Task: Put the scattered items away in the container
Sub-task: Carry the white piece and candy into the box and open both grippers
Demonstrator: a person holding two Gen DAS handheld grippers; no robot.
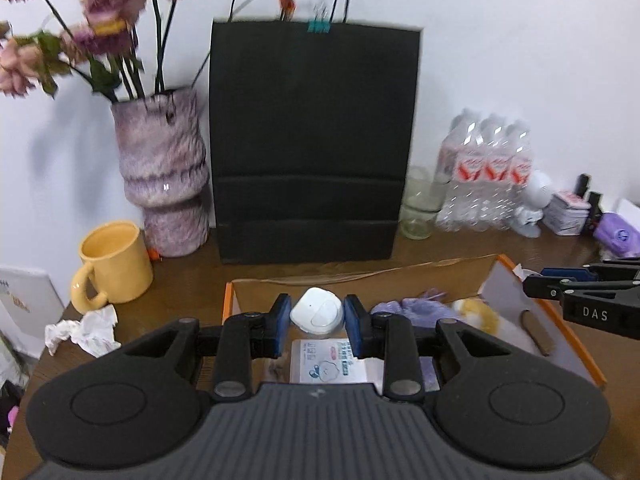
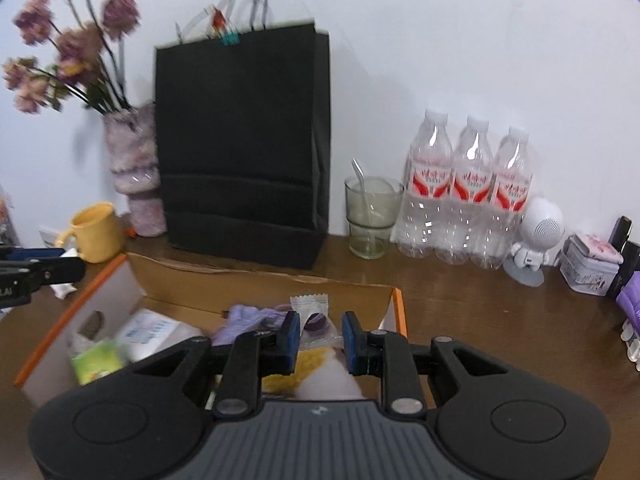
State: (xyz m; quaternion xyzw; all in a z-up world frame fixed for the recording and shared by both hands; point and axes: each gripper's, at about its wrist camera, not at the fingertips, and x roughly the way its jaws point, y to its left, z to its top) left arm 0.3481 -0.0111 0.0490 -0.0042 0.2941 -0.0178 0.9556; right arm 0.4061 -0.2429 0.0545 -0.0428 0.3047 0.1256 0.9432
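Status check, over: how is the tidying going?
Left gripper: white case in its gap, grip unclear. Right gripper: narrow, empty. Box part filled; tissue outside. Nothing blocking.

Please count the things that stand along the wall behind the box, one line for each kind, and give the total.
Water bottles: 3
Black paper bag: 1
Vase with flowers: 1
Yellow mug: 1
Glass with a spoon: 1
Total: 7

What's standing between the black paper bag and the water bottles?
A glass tumbler with a straw, between the black bag and the water bottles, clearest in the right wrist view.
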